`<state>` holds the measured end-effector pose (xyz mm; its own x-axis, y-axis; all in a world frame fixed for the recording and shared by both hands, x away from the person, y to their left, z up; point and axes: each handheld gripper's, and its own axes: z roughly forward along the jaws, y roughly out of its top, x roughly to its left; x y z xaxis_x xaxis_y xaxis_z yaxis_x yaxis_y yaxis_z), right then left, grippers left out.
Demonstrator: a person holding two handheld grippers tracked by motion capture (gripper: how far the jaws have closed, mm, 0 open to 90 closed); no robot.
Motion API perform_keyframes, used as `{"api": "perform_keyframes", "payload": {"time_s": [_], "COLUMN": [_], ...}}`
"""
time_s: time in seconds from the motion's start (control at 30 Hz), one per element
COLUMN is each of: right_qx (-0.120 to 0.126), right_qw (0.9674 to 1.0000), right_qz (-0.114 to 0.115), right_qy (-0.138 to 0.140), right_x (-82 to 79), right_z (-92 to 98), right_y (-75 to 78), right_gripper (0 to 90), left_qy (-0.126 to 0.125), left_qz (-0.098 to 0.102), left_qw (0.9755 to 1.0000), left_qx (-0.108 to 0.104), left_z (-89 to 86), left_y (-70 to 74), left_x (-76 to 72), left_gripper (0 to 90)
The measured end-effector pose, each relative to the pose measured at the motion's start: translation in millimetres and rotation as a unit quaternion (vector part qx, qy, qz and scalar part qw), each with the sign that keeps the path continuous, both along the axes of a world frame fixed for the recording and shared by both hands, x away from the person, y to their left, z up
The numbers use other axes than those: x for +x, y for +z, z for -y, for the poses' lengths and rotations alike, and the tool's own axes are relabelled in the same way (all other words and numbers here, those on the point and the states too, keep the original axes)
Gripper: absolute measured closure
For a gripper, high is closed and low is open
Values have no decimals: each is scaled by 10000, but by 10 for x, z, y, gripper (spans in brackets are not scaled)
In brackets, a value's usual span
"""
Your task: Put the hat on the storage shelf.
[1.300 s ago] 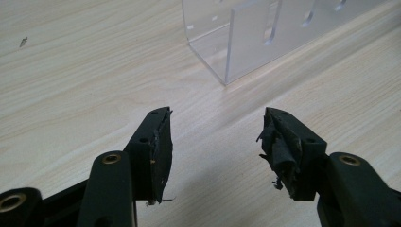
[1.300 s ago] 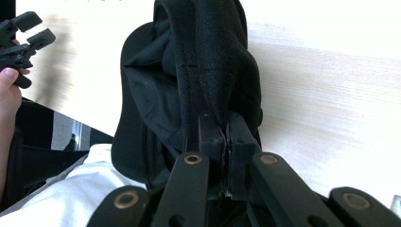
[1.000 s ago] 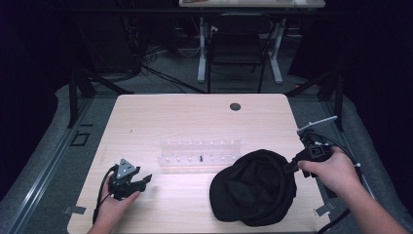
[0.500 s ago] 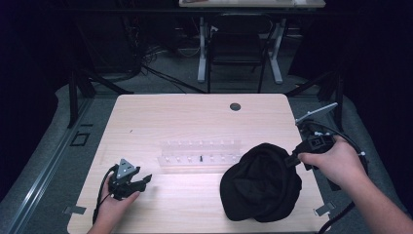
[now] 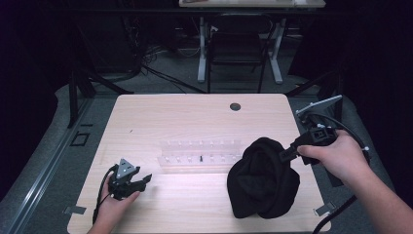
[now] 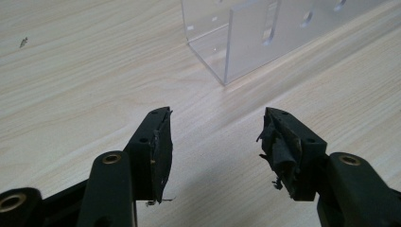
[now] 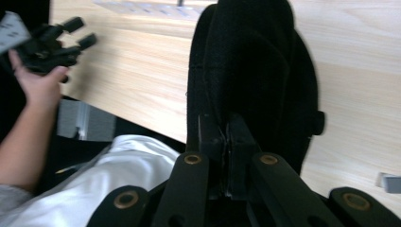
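At the near edge of the desk [image 5: 195, 117], the person's left hand [image 5: 113, 207] held the left hand-held gripper [image 5: 142, 179] low over the wood, near the front left corner. In the left gripper view its two black jaws stood spread well apart with only bare wood between them, and the worn black pads [image 6: 161, 146] on their inner faces were frayed at the edges. A grey three-cornered plate [image 5: 126, 168] sat on top of this gripper.

On the right side, the right hand [image 5: 336, 156] held the right hand-held gripper [image 5: 284, 154] with its jaws pressed together on the edge of a black cap [image 5: 263, 180]. In the right gripper view the jaws were pinching the dark fabric [image 7: 250, 71], and the cap hung bunched up and partly lifted, its lower part resting on the front right part of the desk. A small round button [image 7: 319, 123] showed at the side of the cap. No brand or writing could be read on it. In the same view a white garment [image 7: 94, 189] of the person showed below the desk edge.

A little farther, near the middle of the desk, lay a clear plastic rack [image 5: 199, 153] with rows of small holes, its right end just beside the cap. One corner of it showed ahead of the left jaws [image 6: 236, 42]. No label was readable on it.

Farther still, a round dark grommet hole [image 5: 235, 106] sat near the far edge of the desk. Behind the desk stood a dark chair [image 5: 238, 46] and white legs [image 5: 201, 53] of another table, with cables [image 5: 146, 68] on the grey floor.
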<state>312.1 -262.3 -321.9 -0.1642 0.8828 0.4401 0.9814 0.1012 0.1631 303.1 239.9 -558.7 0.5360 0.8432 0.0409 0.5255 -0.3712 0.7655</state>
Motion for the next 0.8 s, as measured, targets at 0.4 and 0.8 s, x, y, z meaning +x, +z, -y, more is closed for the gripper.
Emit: {"api": "perform_keyframes", "payload": {"time_s": [0.4, 0.8], "right_qx": [431, 816], "right_qw": [9988, 9957], "right_qz": [77, 322], "right_qy": [-225, -280], "right_x": [17, 91], "right_z": [81, 170], "right_y": [152, 340], "right_gripper": [880, 881], "left_qy": [3, -3], "left_qz": [-2, -9], "left_qw": [10000, 10000], "left_qx": [8, 7], "left_z": [-1, 7], "left_y": [-2, -7], "left_x": [3, 5], "left_gripper": [438, 438]}}
